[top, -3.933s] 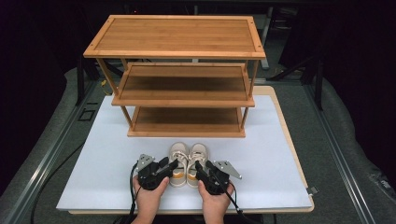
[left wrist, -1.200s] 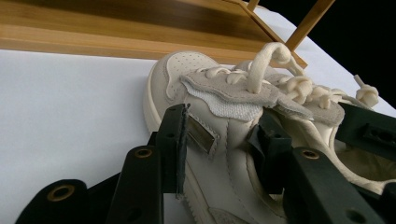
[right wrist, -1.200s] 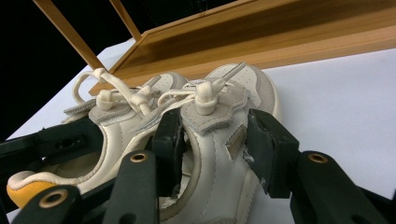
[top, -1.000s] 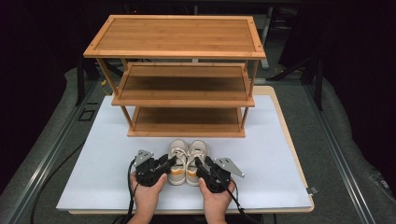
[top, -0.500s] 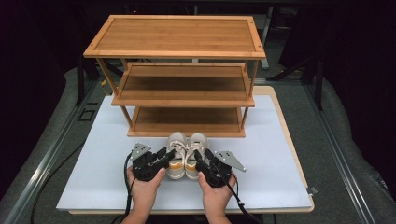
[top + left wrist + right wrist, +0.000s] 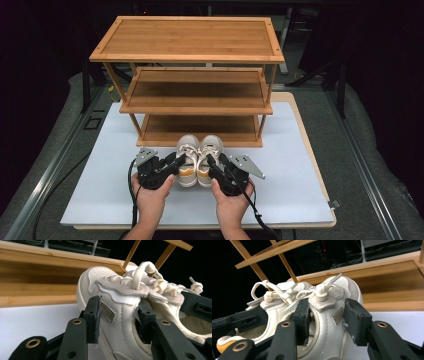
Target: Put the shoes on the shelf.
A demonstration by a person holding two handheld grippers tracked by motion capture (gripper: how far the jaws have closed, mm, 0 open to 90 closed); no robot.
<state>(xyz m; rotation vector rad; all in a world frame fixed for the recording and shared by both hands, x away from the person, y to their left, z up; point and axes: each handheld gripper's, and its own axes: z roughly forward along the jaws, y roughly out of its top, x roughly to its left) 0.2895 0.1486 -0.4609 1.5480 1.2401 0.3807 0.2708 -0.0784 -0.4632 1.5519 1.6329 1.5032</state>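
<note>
A pair of cream sneakers with orange heels hangs just above the white mat (image 6: 100,190), in front of the bottom shelf of a bamboo shoe rack (image 6: 190,50). My left gripper (image 6: 175,161) is shut on the outer side wall of the left shoe (image 6: 187,152), one jaw outside and one inside the opening. In the left gripper view that gripper (image 6: 118,320) pinches the left shoe (image 6: 110,287) below its laces. My right gripper (image 6: 216,164) is shut the same way on the right shoe (image 6: 211,150). In the right gripper view that gripper (image 6: 328,320) holds the right shoe (image 6: 342,287).
The rack has three open shelves; its lowest shelf (image 6: 200,127) lies just beyond the toes. The mat lies on a wooden table (image 6: 315,165) with dark floor and rails around it. Cables trail from both grippers towards the front edge.
Both hands have risen with the shoes, which now sit higher in the picture and closer to the rack's bottom shelf. The grips look the same.
</note>
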